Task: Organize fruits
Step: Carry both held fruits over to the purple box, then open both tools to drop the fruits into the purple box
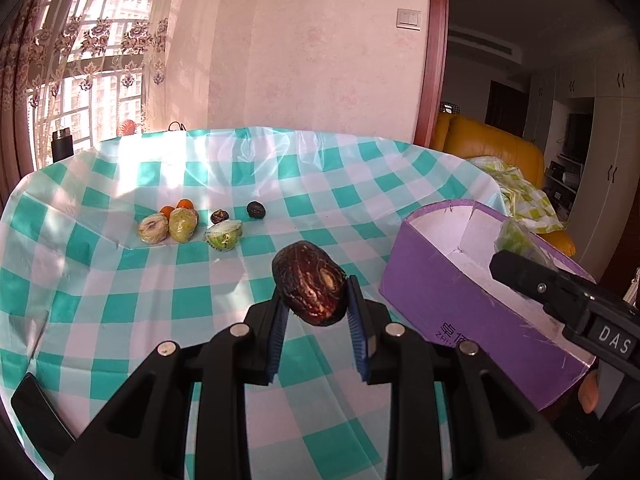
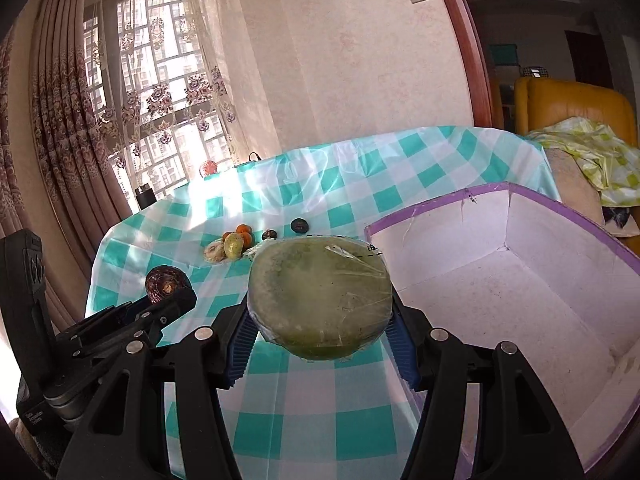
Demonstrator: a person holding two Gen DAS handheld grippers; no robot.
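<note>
The left gripper (image 1: 316,300) is tilting slightly down above the desk (image 1: 120,280), its fingers (image 1: 357,320) pinching a dark brown fruit (image 1: 309,283), while the right gripper (image 2: 320,332) beside it is squeezing a plastic-wrapped green fruit half (image 2: 320,300) next to the open purple box (image 2: 500,280). The wrapped half is hiding part of the fruit cluster (image 2: 234,244) behind it. Sunlight is glaring across the checked teal cloth near the curtained window (image 2: 160,100).
</note>
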